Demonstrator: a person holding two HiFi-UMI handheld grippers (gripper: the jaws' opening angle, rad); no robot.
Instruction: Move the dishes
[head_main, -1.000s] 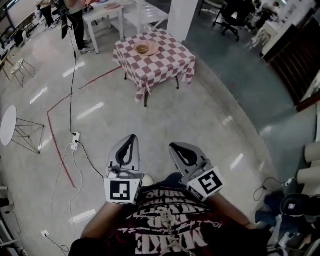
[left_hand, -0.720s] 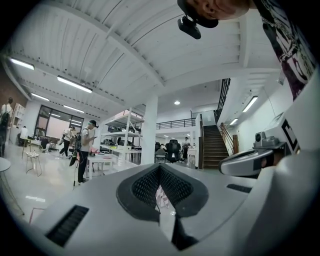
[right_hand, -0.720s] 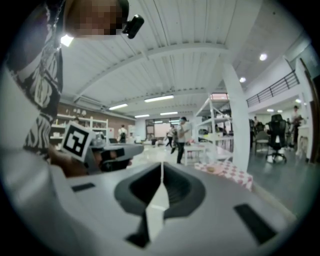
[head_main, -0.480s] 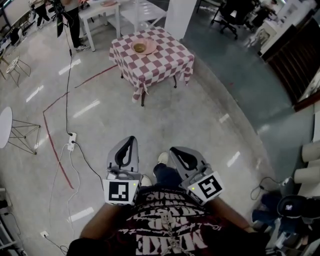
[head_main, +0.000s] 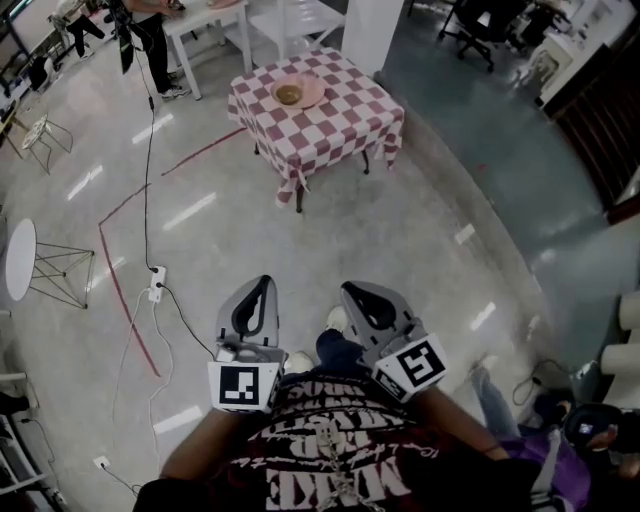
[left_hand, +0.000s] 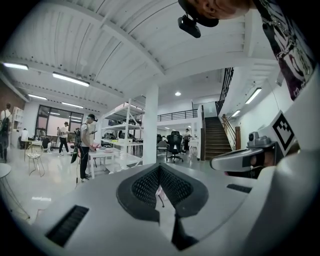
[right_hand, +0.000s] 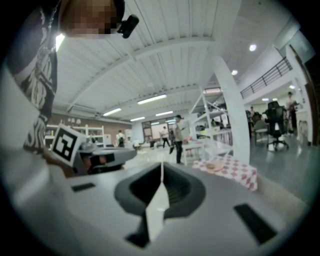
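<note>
A pink plate (head_main: 302, 95) with a small brown bowl (head_main: 289, 95) on it rests on a table under a red-and-white checked cloth (head_main: 330, 115), far ahead of me. The same plate (right_hand: 216, 166) shows on that table in the right gripper view. My left gripper (head_main: 258, 287) and right gripper (head_main: 357, 294) are held side by side close to my body, both shut and empty, well short of the table. In the left gripper view the jaws (left_hand: 160, 186) are pressed together, with nothing between them.
A power strip (head_main: 156, 284) with cables and red tape lines (head_main: 125, 300) lie on the floor at left. A round wire-legged side table (head_main: 22, 258) stands at far left. A white table (head_main: 205, 22) with a person beside it and a white pillar (head_main: 372, 30) are behind the checked table.
The checked table has drifted slightly right and nearer in the head view as I walk toward it. Both grippers stay shut, held in front of my chest.
</note>
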